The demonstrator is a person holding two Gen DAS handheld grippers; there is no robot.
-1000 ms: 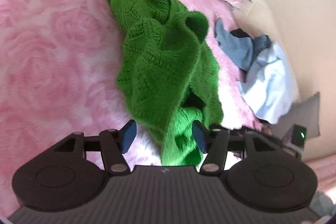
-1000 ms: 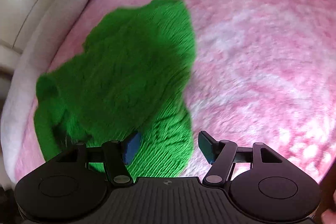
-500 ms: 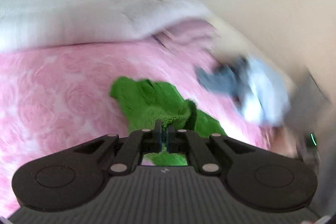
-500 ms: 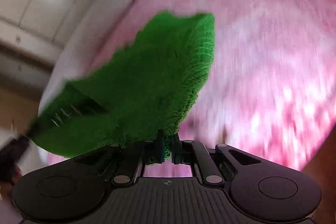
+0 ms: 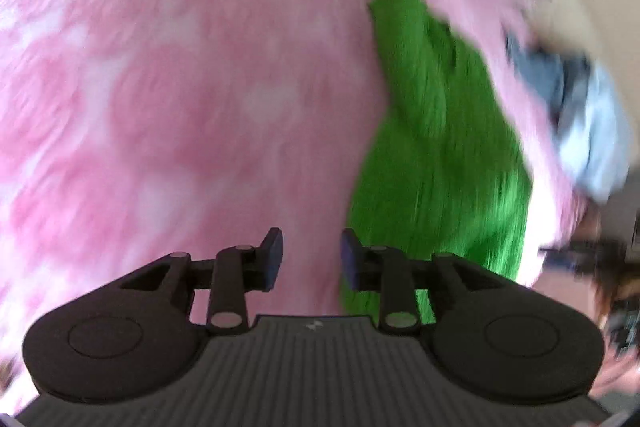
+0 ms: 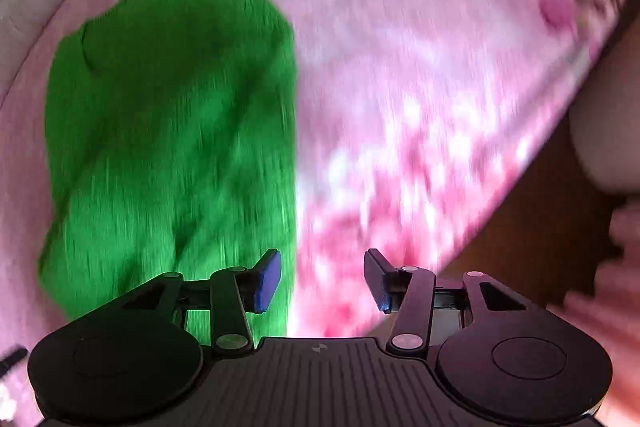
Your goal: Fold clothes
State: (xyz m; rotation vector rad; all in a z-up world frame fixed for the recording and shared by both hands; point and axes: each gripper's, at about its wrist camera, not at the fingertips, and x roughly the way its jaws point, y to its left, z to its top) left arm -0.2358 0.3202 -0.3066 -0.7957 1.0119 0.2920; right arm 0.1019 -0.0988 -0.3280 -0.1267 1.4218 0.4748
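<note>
The green knitted garment (image 5: 436, 147) lies on the bed's pink blanket (image 5: 180, 87), a plush fleece with paler rose-like patches. In the left wrist view it is a long strip whose long axis runs from the near edge up and away toward the pillows, narrowing at its far end. In the right wrist view it (image 6: 172, 131) is a broad, lumpy oblong on the same near-to-far line, its right edge nearly straight. Blur hides the stitch pattern. The left tongs (image 5: 311, 259) are opening, nothing between the blue pads, over bare blanket just left of the garment. The right tongs (image 6: 323, 277) are opening too, empty, by its right edge. Blue-grey clothes (image 5: 580, 107) lie in a heap beyond.
</note>
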